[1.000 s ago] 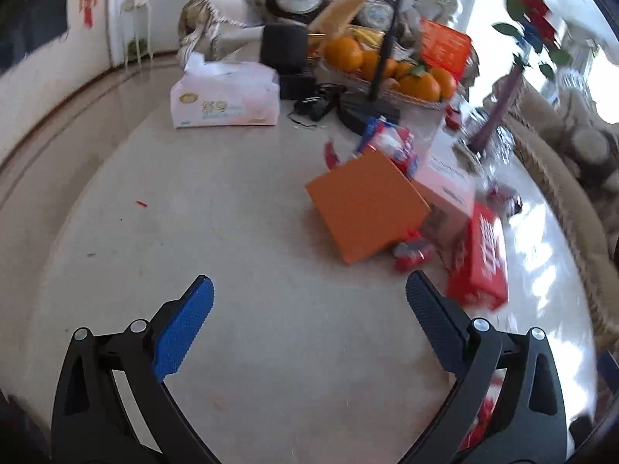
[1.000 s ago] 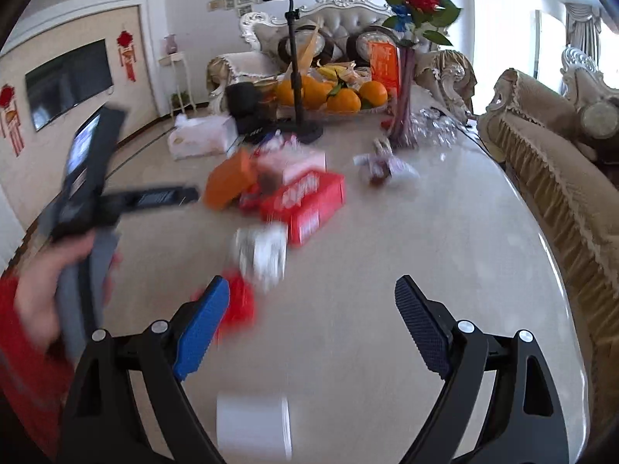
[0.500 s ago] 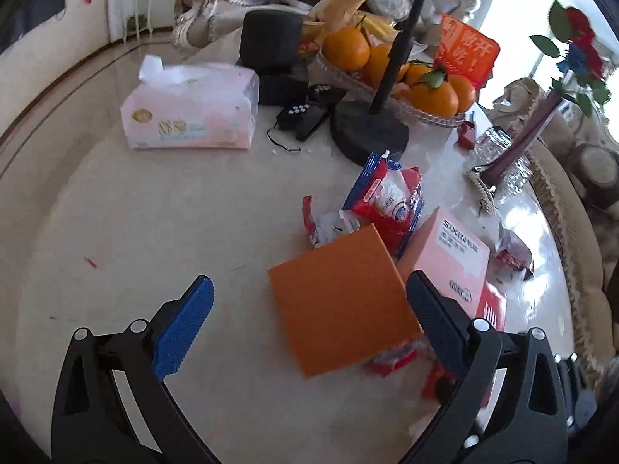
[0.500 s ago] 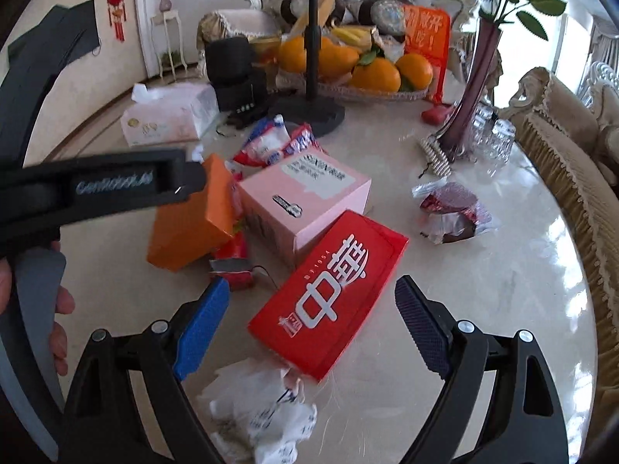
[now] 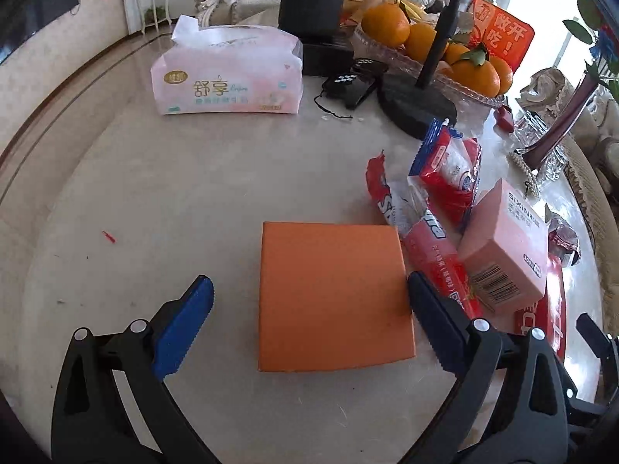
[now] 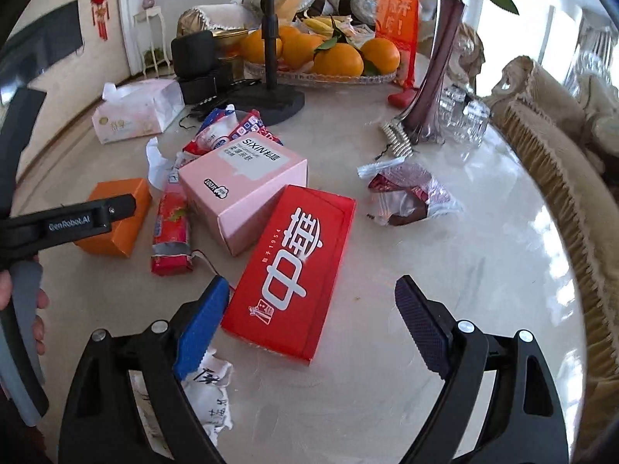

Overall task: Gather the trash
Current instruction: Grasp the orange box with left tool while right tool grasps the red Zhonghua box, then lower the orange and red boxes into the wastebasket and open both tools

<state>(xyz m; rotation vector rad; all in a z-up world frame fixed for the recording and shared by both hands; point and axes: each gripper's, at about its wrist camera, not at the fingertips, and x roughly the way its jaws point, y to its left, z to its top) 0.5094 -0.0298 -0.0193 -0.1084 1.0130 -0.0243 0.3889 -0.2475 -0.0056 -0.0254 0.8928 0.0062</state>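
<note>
The left claw (image 5: 309,301) hangs spread wide over the orange box (image 5: 332,297), which lies flat on the desk (image 5: 174,201) between its fingers, untouched. The right claw (image 6: 311,301) is also spread apart, its fingers either side of the near end of the red carton (image 6: 294,266). A pink box (image 6: 243,189) leans just beyond.

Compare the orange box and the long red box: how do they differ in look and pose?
The orange box is plain and nearly square; the long red box is longer and carries big white characters. The orange box lies apart from the pink box; the long red box touches it. Both are cardboard-like and closed.
</note>
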